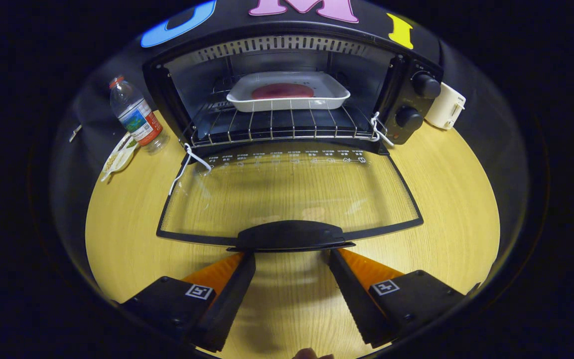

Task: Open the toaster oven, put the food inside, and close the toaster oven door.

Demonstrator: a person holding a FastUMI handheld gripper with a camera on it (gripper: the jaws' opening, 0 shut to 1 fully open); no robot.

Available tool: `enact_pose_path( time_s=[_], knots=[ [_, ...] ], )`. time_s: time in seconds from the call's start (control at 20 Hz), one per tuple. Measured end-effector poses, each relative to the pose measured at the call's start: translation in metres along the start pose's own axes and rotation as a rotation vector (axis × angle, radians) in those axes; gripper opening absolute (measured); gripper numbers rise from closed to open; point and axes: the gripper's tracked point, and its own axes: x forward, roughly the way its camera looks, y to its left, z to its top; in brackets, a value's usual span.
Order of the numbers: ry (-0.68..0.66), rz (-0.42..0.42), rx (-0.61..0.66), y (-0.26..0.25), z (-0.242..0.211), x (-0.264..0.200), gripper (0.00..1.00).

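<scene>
Gripper view, toaster oven (292,89) with its glass door (292,194) dropped fully open over the wooden table (446,199). The food, a reddish slab (282,90), already lies in a white baking dish (287,97) on the wire rack (277,124) inside the cavity, so the loading step appears complete and the step in hand is judged to be closing the door. The gripper (291,257) is spread wide and holds nothing; its fingers (239,279) stand on either side of the door handle (291,235), with their tips just below its near edge (whether they touch it cannot be told).

To close well, the fingers should probably go under the handle, or pinch it squarely at its middle, and then lift along the arc of the hinge at the oven's lower front rather than pushing straight forward. A steady swing would likely keep the door from slamming and jolting the dish on the rack. White cord ties (190,159) hang at both hinge corners and could snag if the door is twisted, so an even, centred lift seems best.

Bystanders: a plastic water bottle (135,114) beside a small plate (117,157) left of the oven, and a white appliance (445,105) to its right, all well apart from the door's path.
</scene>
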Motion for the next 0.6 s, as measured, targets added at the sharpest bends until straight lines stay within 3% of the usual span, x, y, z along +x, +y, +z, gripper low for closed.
enact_pose_path(
  time_s=[0.6],
  knots=[
    [-0.091, 0.034, 0.010, 0.000, 0.036, -0.051, 0.99]
  ],
)
